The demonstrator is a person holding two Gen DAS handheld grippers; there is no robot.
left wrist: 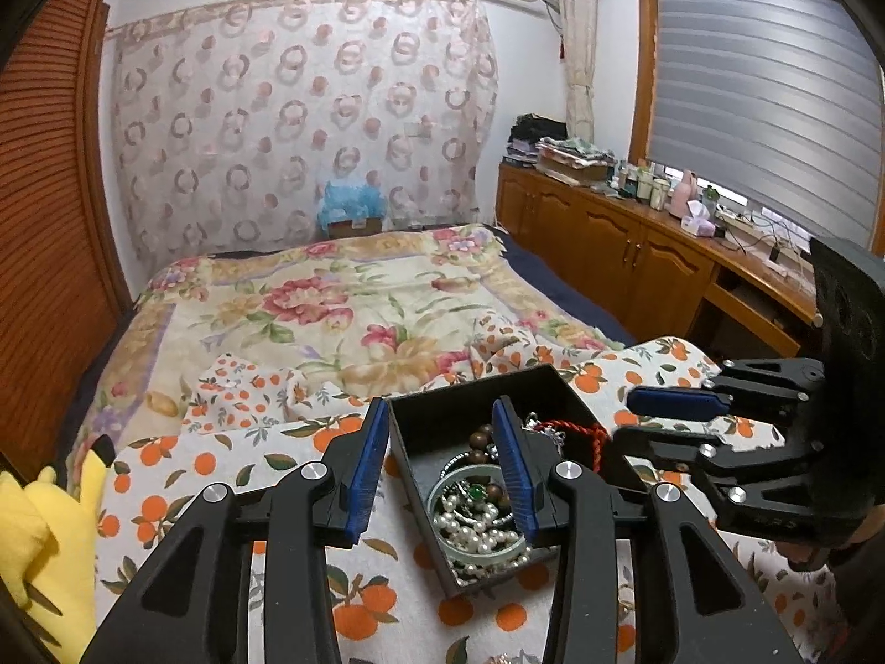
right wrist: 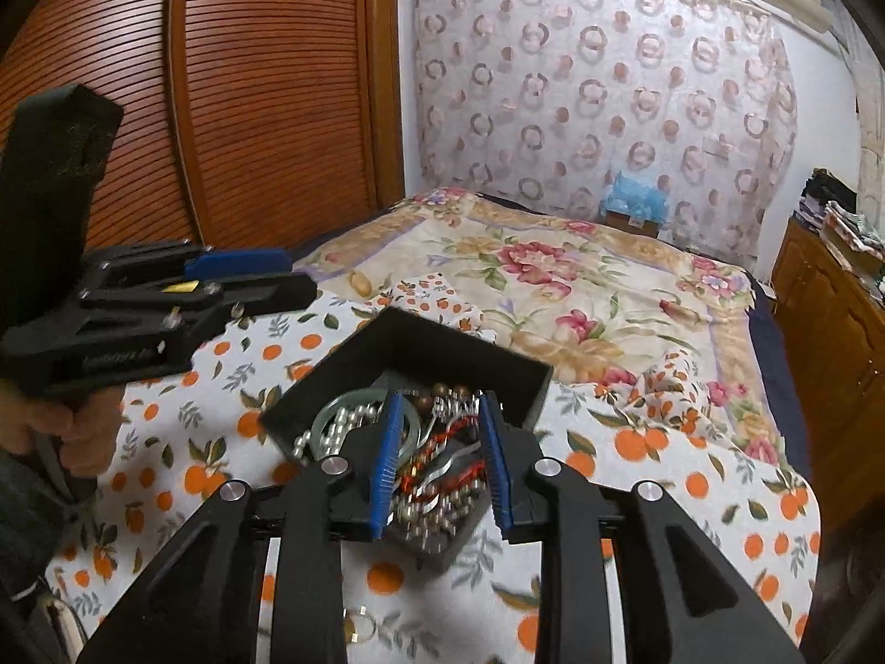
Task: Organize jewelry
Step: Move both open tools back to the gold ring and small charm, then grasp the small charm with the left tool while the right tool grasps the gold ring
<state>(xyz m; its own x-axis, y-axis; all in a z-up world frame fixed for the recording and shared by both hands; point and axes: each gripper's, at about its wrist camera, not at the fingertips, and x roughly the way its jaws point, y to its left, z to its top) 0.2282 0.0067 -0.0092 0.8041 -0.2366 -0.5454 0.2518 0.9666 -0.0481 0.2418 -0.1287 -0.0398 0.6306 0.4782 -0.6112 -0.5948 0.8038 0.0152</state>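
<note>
A black open box sits on an orange-print cloth and holds tangled jewelry: a pale green bangle, white pearls, brown beads and a red cord. My left gripper hangs open above the box's left wall, one finger outside it and one over the pearls. My right gripper is over the box from the other side. Its pads stand apart around the red cord and silver pieces without pressing on them.
The orange-print cloth lies on a bed with a floral cover. A yellow plush toy sits at the near left. Louvred wardrobe doors stand on one side of the bed and a wooden cabinet on the other. A hand holds the left gripper.
</note>
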